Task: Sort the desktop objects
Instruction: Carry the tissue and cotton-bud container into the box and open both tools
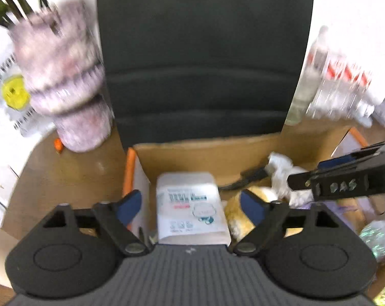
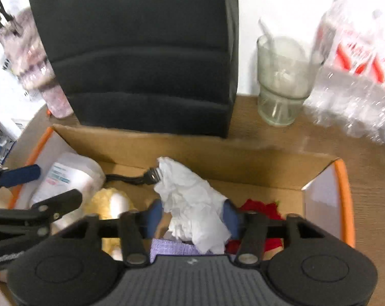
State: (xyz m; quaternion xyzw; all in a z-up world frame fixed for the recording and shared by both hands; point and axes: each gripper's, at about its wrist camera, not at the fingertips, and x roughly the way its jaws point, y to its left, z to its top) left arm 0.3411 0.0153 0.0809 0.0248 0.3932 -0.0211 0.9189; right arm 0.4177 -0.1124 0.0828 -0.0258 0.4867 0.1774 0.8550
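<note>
- The left claw [image 1: 191,205] is spread wide over the cardboard box [image 1: 192,153], gripping nothing; the white tissue pack [image 1: 191,204] lies below, between its blue fingers [image 1: 128,205].
- The right claw [image 2: 192,216] is partly closed around the crumpled white paper [image 2: 192,204]; contact with both pads cannot be confirmed.
- Beyond the paper lies a black razor [image 2: 141,178].
- Left of the right claw sits a yellow plush toy [image 2: 108,204]; right of it, something red [image 2: 258,207].

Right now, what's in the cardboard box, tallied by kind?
Tissue pack: 1
Crumpled tissue: 1
Razor: 1
Yellow plush: 1
Red item: 1
Purple item: 1
Total: 6 visible; the claws hide part of the box.
</note>
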